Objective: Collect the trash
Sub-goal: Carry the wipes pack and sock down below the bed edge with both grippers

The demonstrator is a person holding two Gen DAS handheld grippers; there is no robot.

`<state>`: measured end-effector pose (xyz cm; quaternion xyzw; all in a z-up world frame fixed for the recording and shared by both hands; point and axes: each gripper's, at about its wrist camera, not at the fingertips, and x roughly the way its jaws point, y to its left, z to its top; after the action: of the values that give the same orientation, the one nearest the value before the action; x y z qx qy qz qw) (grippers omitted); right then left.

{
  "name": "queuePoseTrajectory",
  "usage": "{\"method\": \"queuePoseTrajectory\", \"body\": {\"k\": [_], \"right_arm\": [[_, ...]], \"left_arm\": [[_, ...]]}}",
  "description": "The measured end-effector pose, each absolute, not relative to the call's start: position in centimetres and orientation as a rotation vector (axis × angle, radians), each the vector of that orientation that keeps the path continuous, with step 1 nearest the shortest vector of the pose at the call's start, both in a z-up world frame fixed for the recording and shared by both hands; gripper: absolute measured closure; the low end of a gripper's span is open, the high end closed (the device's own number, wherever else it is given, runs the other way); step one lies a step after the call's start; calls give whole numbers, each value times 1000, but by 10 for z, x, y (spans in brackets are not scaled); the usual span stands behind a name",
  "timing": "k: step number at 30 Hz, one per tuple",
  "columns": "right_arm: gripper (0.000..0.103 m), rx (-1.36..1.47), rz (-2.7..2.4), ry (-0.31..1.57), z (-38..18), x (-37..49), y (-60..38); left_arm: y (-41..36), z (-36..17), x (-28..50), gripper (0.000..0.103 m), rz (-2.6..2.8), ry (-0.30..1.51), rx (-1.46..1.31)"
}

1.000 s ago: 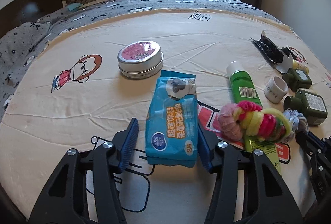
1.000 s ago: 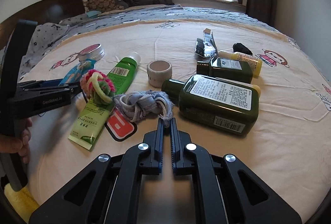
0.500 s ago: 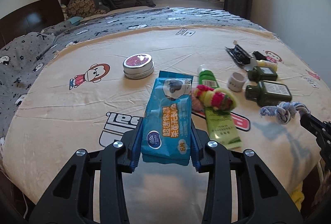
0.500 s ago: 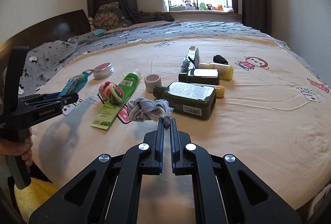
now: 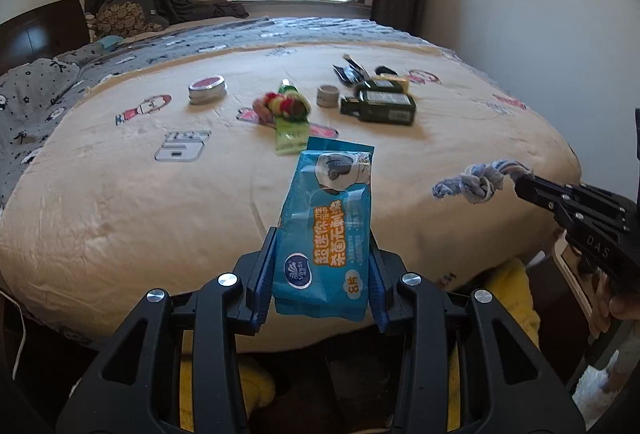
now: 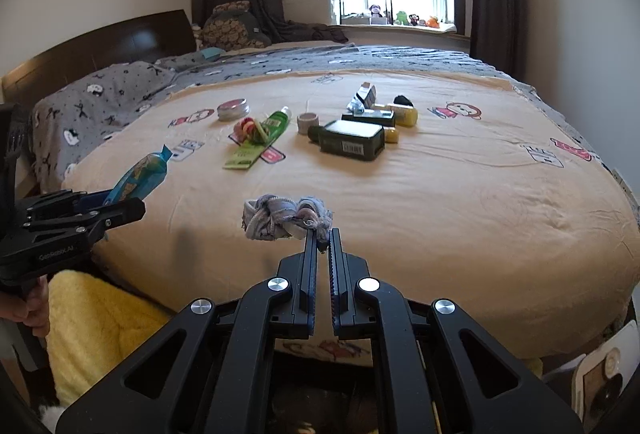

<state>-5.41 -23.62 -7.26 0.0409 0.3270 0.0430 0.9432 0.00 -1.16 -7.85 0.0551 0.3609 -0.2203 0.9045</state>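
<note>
My left gripper [image 5: 320,234] is shut on a blue wipes packet [image 5: 326,230] and holds it in the air over the bed's near edge; the packet also shows in the right wrist view [image 6: 140,177]. My right gripper [image 6: 322,234] is shut on a knotted grey-blue rag [image 6: 286,220], also lifted clear of the bed; the rag also shows in the left wrist view [image 5: 474,183]. On the bed lie a green tube [image 6: 260,137], a bunch of coloured hair ties [image 6: 250,129], dark green bottles [image 6: 352,137] and a torn black wrapper [image 6: 362,97].
A round tin [image 6: 233,109] and a small white cap [image 6: 308,121] lie on the cream bedspread [image 6: 460,193]. A yellow towel [image 6: 96,318] lies on the floor below the bed's near edge. A wall stands to the right.
Both grippers have lifted their loads off the bed and pulled back past its near edge. The left jaws closed onto the wipes packet a second ago.
</note>
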Motion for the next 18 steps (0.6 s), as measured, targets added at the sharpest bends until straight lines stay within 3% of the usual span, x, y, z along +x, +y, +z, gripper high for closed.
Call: {"method": "queuePoseTrajectory", "body": {"k": [8,18], "right_arm": [[96,40,112,840,-117,-67,-222],[96,105,156,1139,-202,-55,-208]], "left_arm": [[-31,-138,-40,66,-582,920,183],[-51,-221,-23,66,-646,1194,182]]}}
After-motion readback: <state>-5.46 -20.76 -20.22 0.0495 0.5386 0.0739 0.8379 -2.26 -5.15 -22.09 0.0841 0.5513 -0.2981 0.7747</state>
